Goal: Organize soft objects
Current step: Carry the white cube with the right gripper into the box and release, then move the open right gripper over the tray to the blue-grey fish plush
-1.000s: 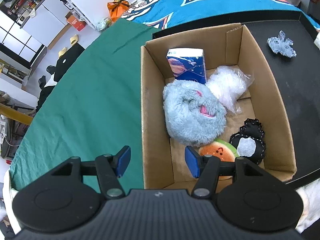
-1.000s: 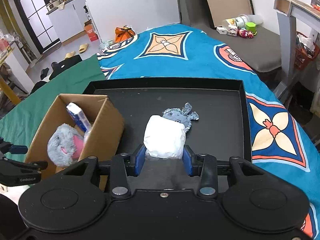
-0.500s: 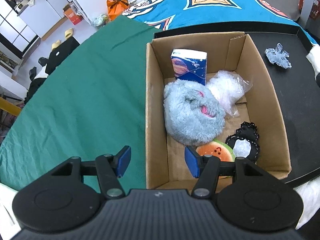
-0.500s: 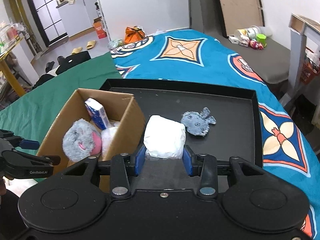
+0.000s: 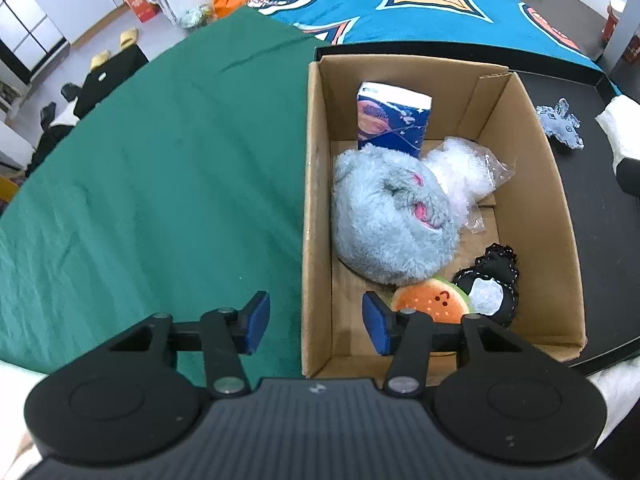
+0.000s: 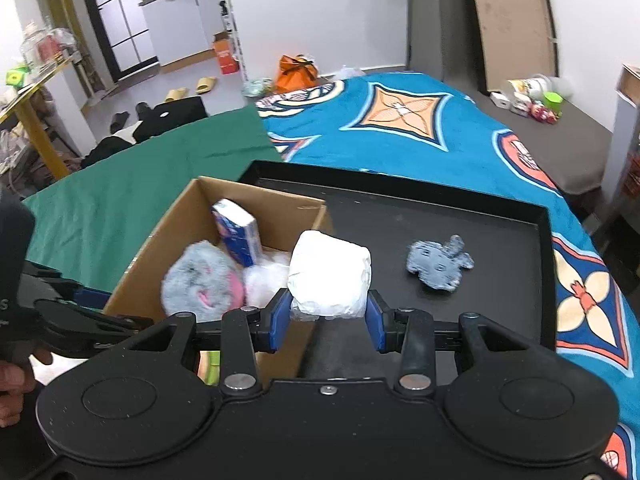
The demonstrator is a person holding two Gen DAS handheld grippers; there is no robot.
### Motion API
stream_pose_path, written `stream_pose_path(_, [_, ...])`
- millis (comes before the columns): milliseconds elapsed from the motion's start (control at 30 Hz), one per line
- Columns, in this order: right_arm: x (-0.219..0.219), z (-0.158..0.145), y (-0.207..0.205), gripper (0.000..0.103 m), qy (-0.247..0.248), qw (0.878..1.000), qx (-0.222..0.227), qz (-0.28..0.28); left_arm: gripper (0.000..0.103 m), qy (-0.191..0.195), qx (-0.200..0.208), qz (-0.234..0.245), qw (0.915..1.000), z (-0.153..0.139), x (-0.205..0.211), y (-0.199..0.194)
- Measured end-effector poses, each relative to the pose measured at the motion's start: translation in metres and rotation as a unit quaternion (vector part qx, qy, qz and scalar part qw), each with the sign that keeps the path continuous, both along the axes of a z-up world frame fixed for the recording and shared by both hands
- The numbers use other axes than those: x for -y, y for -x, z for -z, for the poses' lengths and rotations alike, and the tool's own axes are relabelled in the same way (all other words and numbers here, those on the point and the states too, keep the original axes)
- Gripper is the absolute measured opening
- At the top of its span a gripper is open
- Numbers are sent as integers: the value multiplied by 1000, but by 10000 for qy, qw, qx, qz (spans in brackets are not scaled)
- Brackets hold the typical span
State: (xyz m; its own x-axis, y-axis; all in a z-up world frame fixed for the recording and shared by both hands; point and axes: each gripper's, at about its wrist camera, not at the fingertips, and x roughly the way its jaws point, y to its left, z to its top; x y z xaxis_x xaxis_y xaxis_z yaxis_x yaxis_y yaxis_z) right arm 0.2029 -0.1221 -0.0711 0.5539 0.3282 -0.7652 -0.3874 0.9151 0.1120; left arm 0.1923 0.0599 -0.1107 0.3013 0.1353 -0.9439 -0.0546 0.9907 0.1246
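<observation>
over box (image 6: 168,240) now: bundle (image 6: 330,278), left jaws narrower

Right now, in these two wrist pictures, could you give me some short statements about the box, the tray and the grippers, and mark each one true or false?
1. The right gripper is shut on the white soft bundle. True.
2. The left gripper holds the watermelon plush. False: its jaws, which have just been closing, hold nothing; they straddle the left wall of the cardboard box.
3. The small grey plush lies inside the box. False: it lies on the black tray, outside the box.
4. The blue tissue pack stands in the box beside the fluffy blue-grey plush. True.
5. The box is empty. False: it holds several soft things.
</observation>
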Motion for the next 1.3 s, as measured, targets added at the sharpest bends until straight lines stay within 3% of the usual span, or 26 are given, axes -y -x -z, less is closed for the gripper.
stream_pose_path(467, [-38,-1,2,40,123,9994,-1,-318,28,374,-194,-62,9991,16,-15,-7])
stream_pose_path(667, [-47,1,6,40,184,9991,-44,-392,11,578,-283,-169,9978,22,-26,-9])
stream_pose_path(1000, [-52,-1,12,41,130,9989,-35,-443,10,662,-225,-190,9974,21,-31,-9])
stream_pose_path(1067, [-53,-3,13,46,56,9988,-55,-482,10,668,-216,-215,9973,20,-31,-8])
stream_pose_path(1100, [-53,-4,13,58,-12,9987,-83,-498,10,658,-211,-220,9974,19,-31,-8])
stream_pose_path(1167, [-51,-6,14,65,-76,9990,-78,-443,10,626,-188,-217,9976,17,-29,-6])
stream_pose_path(1300, [-39,-7,15,65,-54,9995,-15,-299,10,573,-165,-197,9980,13,-27,-4])
